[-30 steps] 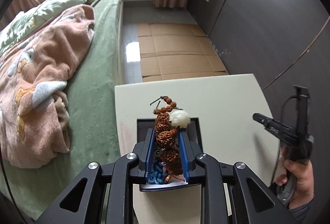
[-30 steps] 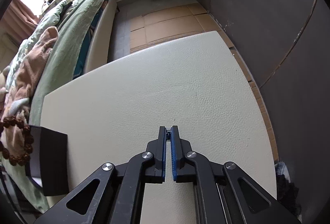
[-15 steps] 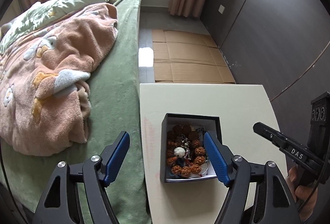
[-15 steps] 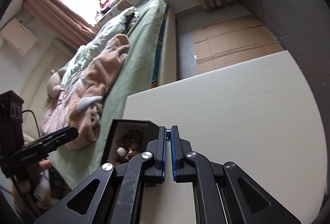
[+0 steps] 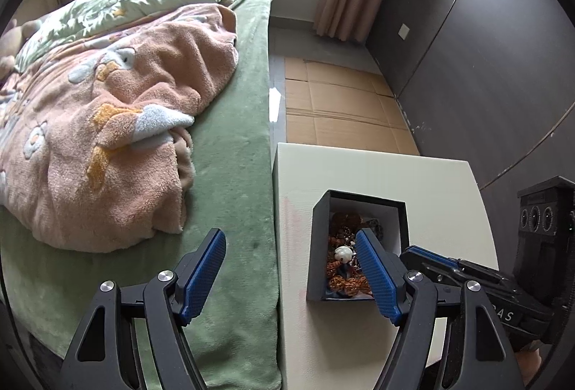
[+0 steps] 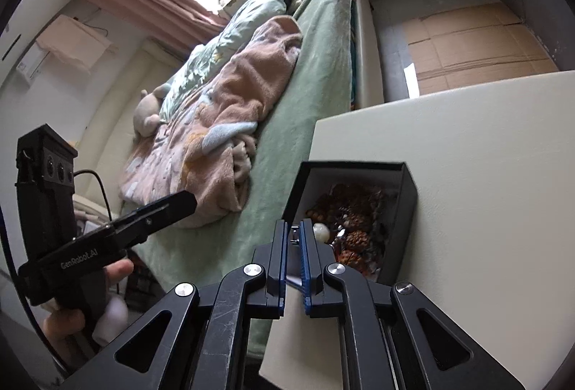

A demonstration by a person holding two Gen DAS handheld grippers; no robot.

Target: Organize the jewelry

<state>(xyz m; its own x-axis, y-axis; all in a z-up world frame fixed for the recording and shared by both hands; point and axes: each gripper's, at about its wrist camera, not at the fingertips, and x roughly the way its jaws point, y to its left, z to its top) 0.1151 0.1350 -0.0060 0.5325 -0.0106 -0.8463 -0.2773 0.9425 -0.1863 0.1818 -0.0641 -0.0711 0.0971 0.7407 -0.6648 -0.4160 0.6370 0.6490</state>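
Fingers of our left gripper [image 5: 289, 273] spread empty, still widening; right gripper [image 6: 294, 258] parts slightly, holding nothing. Jewelry [image 5: 345, 258] lies inside the black box [image 5: 318, 246] on the worktop [image 5: 377, 170]. We judge placement done; closing or tidying comes next.

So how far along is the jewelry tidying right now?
The brown bead strand already lies in the black box on the table. Nothing is in hand: the left gripper is opening, empty; the right gripper is opening just before the box. No loose jewelry shows outside it.

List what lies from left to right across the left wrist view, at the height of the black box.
Pink fleece blanket → green bed cover → cream table edge → black box holding the beaded jewelry → right gripper.
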